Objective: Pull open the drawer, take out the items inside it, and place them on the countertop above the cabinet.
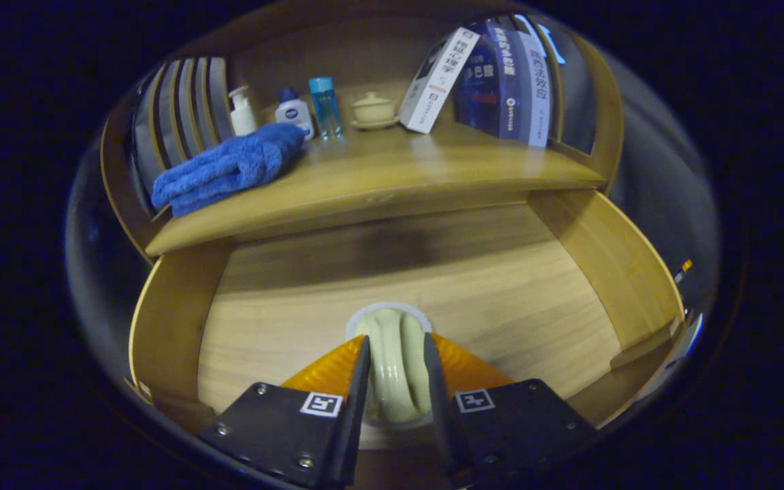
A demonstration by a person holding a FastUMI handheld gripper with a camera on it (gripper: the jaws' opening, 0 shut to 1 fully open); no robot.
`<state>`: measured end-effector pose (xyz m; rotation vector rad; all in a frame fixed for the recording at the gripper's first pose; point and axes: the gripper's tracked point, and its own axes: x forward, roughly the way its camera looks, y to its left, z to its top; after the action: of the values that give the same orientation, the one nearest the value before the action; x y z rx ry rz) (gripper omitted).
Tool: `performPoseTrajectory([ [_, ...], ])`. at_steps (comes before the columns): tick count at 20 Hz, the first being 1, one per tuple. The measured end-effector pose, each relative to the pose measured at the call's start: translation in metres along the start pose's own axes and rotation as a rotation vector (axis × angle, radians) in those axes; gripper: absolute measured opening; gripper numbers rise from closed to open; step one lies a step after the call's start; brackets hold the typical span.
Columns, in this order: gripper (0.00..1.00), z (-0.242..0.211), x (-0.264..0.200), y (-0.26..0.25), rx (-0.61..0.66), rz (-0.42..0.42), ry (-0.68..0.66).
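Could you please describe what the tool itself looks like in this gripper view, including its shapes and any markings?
The tool shows as two flat black plates, each angular and wedge-like, fastened with small silver screws at the corners. Each plate carries a square black-and-white fiducial marker near its inner top corner. Two narrow fingers run forward from the plates, with ridged, ribbed surfaces on their outer sides. No cables or sleeves are in sight.

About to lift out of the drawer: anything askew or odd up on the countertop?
One thing: the white box leans tilted against the upright books. The blue towel overhangs the countertop edge. The tongs grip a pale round item in the drawer.
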<state>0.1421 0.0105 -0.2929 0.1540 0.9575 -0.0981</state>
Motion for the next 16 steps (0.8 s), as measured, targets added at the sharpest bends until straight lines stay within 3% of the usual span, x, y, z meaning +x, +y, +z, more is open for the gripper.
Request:
performPoseTrajectory([
  [7, 0.47, 0.004, -0.001, -0.008, 0.102, 0.026, -0.006],
  [8, 0.33, 0.006, 0.008, -0.007, 0.105, 0.013, -0.016],
  [11, 0.33, 0.011, -0.004, 0.000, 0.091, 0.031, -0.047],
  [12, 0.14, 0.010, 0.003, 0.001, 0.090, 0.026, -0.041],
  [16, 0.14, 0.017, 0.005, -0.003, 0.093, -0.011, -0.067],
])
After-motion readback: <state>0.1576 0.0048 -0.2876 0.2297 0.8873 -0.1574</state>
